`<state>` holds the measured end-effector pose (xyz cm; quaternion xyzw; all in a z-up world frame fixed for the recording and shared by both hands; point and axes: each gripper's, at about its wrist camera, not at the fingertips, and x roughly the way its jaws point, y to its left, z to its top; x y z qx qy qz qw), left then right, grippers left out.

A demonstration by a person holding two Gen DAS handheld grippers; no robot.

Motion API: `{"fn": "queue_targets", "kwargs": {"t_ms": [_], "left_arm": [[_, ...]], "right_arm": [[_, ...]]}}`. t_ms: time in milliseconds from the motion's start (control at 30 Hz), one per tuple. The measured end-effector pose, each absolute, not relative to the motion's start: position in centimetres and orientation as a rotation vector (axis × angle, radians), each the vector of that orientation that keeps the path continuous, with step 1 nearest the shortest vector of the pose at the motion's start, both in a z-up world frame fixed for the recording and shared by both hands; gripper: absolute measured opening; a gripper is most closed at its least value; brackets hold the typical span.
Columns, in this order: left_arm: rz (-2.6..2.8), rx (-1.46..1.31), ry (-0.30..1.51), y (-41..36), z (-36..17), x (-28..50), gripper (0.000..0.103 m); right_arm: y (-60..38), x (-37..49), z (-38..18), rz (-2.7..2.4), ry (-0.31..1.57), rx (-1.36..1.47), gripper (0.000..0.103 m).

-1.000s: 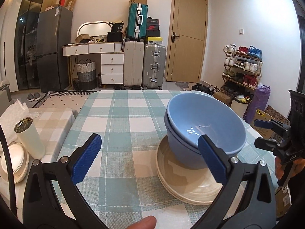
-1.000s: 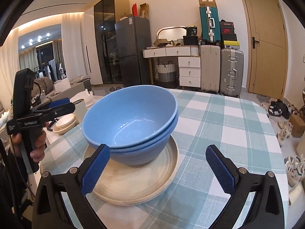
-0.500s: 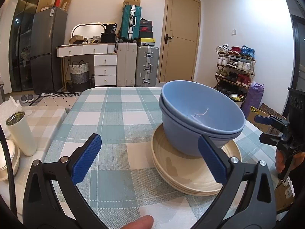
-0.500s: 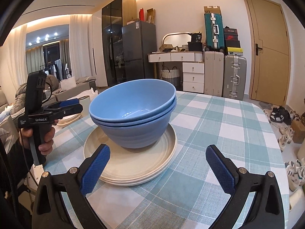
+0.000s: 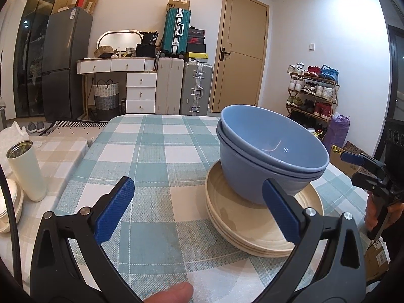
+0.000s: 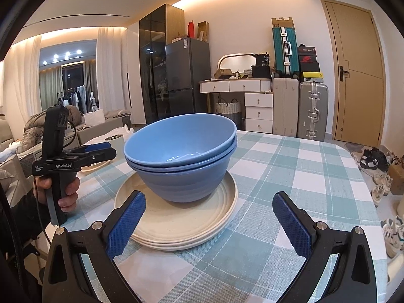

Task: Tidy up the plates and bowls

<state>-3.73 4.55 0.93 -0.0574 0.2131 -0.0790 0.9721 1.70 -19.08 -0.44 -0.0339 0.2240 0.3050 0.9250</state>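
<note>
Both tongs, left (image 5: 195, 202) and right (image 6: 208, 221), have drawn back lower from the stacked bowls (image 6: 180, 156), jaws apart, empty.

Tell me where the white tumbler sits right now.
In the left wrist view the white tumbler stands upright at the far left, on the beige checked surface beside the table, next to stacked white dishes and well apart from the blue bowls.

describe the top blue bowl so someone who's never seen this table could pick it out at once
On the green-and-white checked table sits a stack of cream plates, with two blue bowls nested on it. The one meant is the top bowl: only its rim and glossy inside show above the lower bowl.
</note>
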Motion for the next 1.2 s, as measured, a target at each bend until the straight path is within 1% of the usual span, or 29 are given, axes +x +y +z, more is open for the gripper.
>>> {"fn": "queue_targets", "kwargs": {"t_ms": [467, 1200], "left_arm": [[-0.174, -0.066, 0.409, 3.3, 1.0, -3.7, 0.101], [-0.178, -0.065, 0.409, 3.2, 0.8, -3.8, 0.101]], "right_arm": [[-19.2, 1.7, -0.4, 0.635, 0.449, -0.064, 0.102], [-19.1, 1.6, -0.5, 0.637, 0.446, -0.066, 0.102]]}}
